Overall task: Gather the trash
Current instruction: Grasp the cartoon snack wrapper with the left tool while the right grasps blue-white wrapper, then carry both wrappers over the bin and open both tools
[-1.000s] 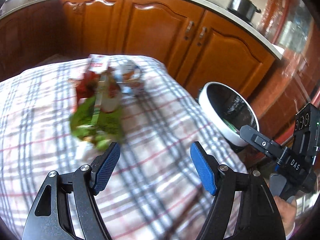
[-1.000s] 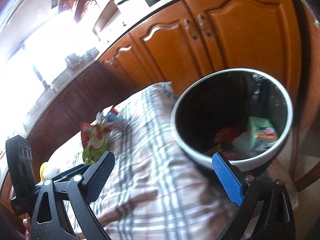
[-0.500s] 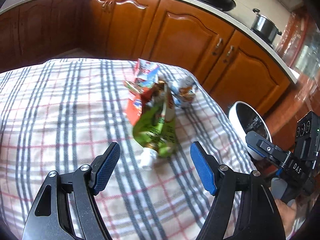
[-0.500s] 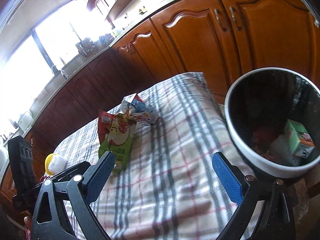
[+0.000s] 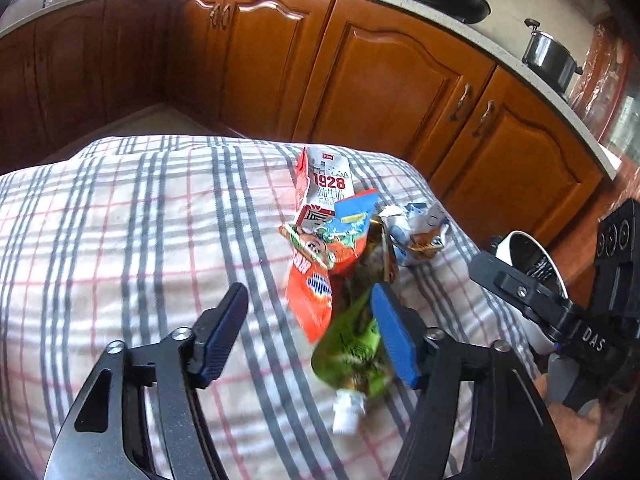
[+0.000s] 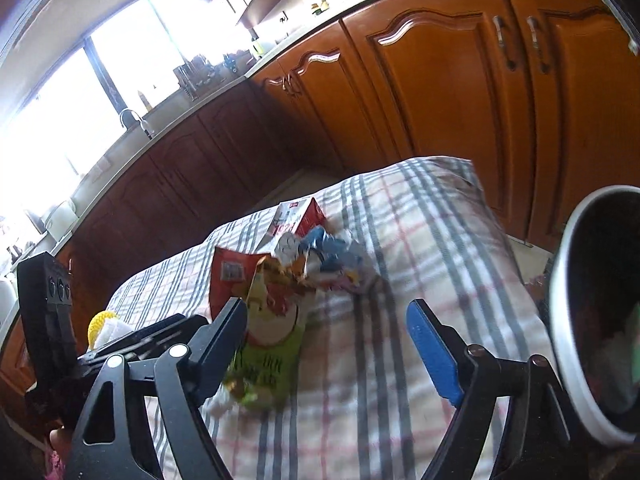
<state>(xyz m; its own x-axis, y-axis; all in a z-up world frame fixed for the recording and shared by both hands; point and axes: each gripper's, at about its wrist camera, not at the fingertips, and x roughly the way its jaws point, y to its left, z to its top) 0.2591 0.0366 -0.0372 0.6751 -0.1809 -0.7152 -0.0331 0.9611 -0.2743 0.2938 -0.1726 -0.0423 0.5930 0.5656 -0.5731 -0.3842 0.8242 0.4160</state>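
**Both grippers spread wide over the litter on the checked cloth**

While I watch through the left wrist camera, my left gripper hangs with its jaws spread apart and nothing between them. Its right blue pad sits just in front of the green snack bag, which lies on the checked tablecloth; whether pad and bag touch I cannot tell. An orange wrapper lies just beside the green bag, overlapping it. Behind those rests a red and white milk carton printed 1928, and a crumpled blue and white wrapper lies to its right. A scrap of white paper pokes out under the bag's near end.

From the right wrist camera, my right gripper is likewise spread wide and empty, low above the cloth, with the green bag at its left finger. At the right edge of that view stands the white-rimmed bin, beyond the table's edge, with some trash blurred inside. Wooden cabinets run behind the table.
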